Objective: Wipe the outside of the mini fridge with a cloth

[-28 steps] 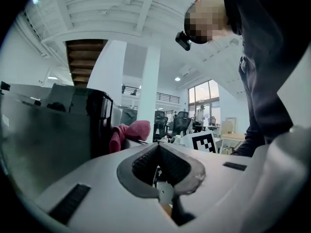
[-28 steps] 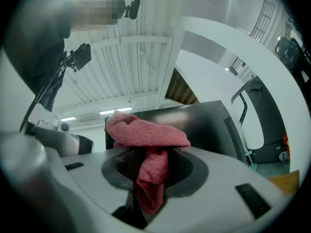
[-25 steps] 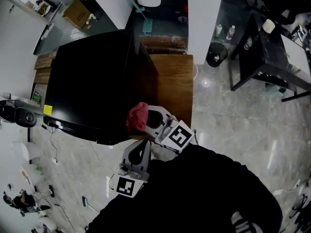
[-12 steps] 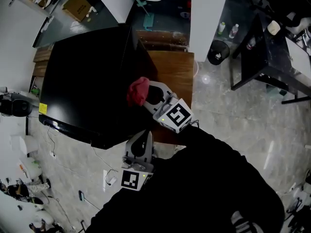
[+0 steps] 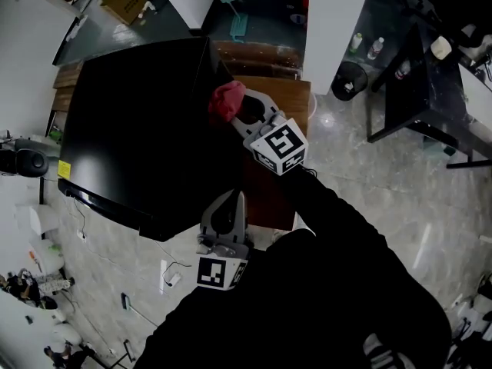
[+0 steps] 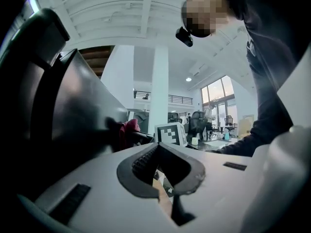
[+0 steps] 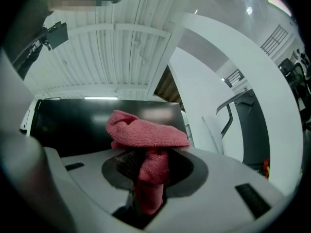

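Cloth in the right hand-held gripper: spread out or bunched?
Bunched. The red cloth is a crumpled wad pinched between the jaws of the right hand-held gripper, held at the black mini fridge's upper edge.

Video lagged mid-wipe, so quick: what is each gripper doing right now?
Left gripper: closed, holding nothing.
Right gripper: closed on the red cloth.
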